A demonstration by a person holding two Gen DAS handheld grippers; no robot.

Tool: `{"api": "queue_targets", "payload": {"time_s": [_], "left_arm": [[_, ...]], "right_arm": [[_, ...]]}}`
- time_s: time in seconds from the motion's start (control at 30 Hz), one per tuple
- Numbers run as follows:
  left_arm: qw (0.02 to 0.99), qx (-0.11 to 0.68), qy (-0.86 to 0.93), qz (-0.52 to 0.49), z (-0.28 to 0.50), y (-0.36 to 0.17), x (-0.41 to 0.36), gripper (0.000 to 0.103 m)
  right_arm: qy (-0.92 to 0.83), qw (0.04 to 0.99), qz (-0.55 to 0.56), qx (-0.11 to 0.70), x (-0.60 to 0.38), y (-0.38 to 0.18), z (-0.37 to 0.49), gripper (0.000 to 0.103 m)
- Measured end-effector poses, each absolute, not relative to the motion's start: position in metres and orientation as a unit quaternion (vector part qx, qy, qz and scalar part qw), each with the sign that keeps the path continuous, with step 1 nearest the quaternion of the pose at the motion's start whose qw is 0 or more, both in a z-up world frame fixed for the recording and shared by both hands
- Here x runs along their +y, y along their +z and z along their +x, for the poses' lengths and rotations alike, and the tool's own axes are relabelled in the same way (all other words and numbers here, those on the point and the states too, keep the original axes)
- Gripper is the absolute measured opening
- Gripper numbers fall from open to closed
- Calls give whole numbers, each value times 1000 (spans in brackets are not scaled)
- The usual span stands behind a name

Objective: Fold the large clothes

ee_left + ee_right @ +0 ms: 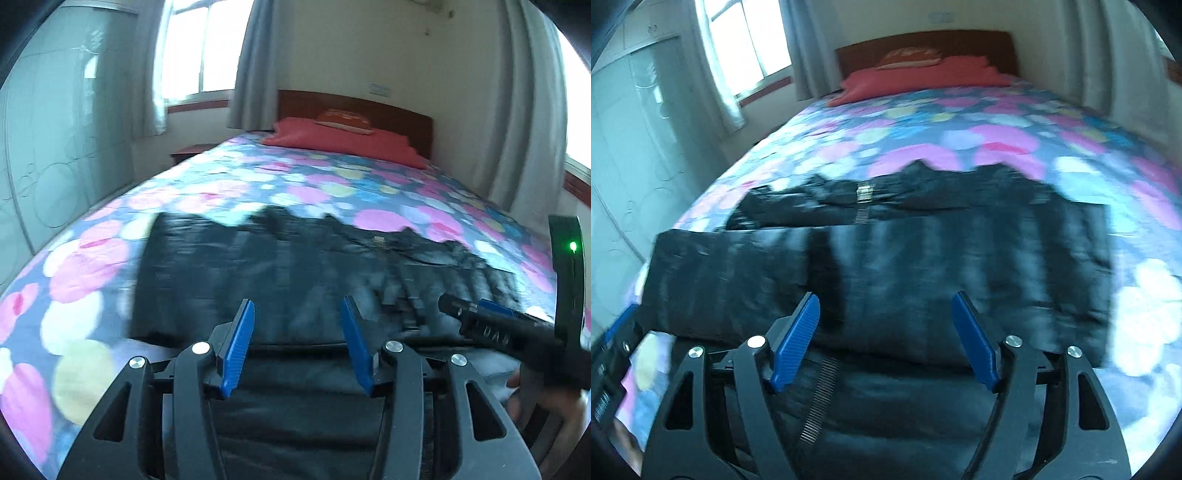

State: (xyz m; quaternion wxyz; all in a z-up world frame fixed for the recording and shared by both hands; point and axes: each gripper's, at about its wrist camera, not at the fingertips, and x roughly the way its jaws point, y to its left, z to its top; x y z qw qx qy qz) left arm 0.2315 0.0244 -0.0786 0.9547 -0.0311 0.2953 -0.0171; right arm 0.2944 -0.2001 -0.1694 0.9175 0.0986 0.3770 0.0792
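Observation:
A large black padded jacket (280, 269) lies spread across the near end of the bed; in the right wrist view the jacket (923, 258) shows its metal zipper (863, 206) running down the middle. My left gripper (297, 308) is open and empty, just above the jacket's near hem. My right gripper (886, 301) is open and empty too, over the jacket's near part. The right gripper also shows at the right edge of the left wrist view (480, 314). Both views are blurred by motion.
The bed has a quilt (229, 184) with pink, blue and yellow spots. A red pillow (343, 140) lies at the dark wooden headboard (391, 110). A pale wardrobe (55, 140) stands to the left, with windows and grey curtains (251, 62) behind.

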Motion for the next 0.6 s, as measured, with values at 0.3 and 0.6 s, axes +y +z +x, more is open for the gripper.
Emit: {"api": "queue_targets", "payload": {"time_s": [0.3,0.6], "left_arm": [[953,299,36,-33,240,-87,76,49],[951,304,29,-49,263,-88,79,49]], "right_arm": [[115,901,53,416,-144,-185,329,19],[20,928,46,369,-236,-155,304,16]]}}
